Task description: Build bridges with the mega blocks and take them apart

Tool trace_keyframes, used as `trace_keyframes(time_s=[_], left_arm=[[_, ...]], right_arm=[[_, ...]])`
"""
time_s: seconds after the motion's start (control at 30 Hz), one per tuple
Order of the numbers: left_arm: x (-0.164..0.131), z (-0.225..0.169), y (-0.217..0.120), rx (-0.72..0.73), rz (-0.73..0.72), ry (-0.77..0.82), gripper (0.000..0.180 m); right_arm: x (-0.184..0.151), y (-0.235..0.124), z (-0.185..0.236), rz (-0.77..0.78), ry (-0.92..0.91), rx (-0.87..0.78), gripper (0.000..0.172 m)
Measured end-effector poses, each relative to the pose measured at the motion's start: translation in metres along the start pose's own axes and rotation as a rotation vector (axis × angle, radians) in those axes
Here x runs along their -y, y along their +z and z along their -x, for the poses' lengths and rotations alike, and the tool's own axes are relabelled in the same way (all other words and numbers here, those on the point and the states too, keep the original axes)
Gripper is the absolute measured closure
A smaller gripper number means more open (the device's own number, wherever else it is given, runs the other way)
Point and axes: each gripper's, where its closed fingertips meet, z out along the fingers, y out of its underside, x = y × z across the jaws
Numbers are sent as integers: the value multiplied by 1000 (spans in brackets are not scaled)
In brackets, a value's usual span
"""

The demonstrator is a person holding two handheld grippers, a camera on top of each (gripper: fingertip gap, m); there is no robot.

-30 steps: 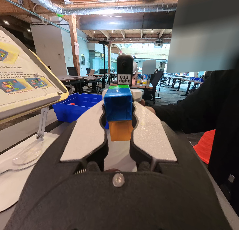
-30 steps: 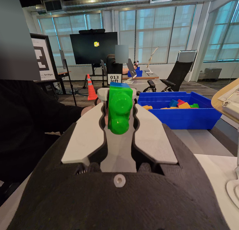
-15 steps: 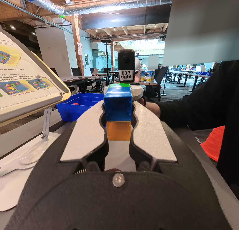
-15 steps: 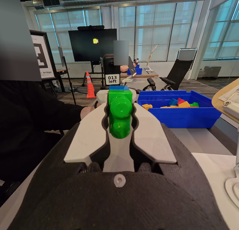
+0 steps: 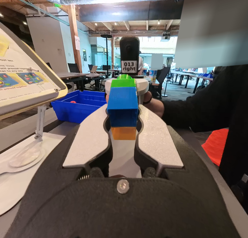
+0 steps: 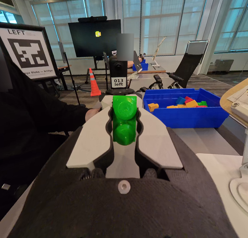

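Note:
The two grippers face each other above the table and share one stack of blocks. My left gripper (image 5: 123, 111) is shut on a blue block (image 5: 122, 104) with an orange block (image 5: 123, 133) joined beneath it. A green block (image 5: 122, 82) sits against the blue block's far end. In the right wrist view my right gripper (image 6: 124, 113) is shut on this green block (image 6: 124, 119), whose two studs point at the camera. The right gripper's white fingers (image 5: 142, 86) show behind the blocks, and the left gripper's fingers (image 6: 106, 101) show behind the green block.
A blue bin (image 5: 75, 108) holding one red piece stands at the left, under a tilted instruction board (image 5: 26, 77) on a white stand. Another blue bin (image 6: 187, 119) holds several loose blocks. A person's black sleeve (image 5: 201, 104) is close by. An orange cone (image 6: 94, 84) stands on the floor. Only a small space, under 4 cm, lies between the two pairs of fingers.
The right gripper's fingers closed onto the green block about a second ago and stay on it. The blue block no longer shows behind the green one in the right wrist view. The left grip is unchanged.

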Motion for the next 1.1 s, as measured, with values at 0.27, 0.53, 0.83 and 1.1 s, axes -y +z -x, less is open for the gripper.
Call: trace_keyframes(time_s=[0.27, 0.53, 0.83, 1.1], left_arm=[[-9, 2, 6, 8, 48, -19, 145], [-7, -6, 9, -36, 38, -16, 140], [-6, -8, 6, -31, 40, 20, 145], [-33, -13, 27, -49, 113, -12, 144]], right_arm=[[2, -5, -3, 30, 8, -10, 127], [-2, -2, 1, 40, 5, 15, 137], [-4, 0, 7, 67, -28, 23, 137], [0, 6, 12, 107, -68, -7, 139]])
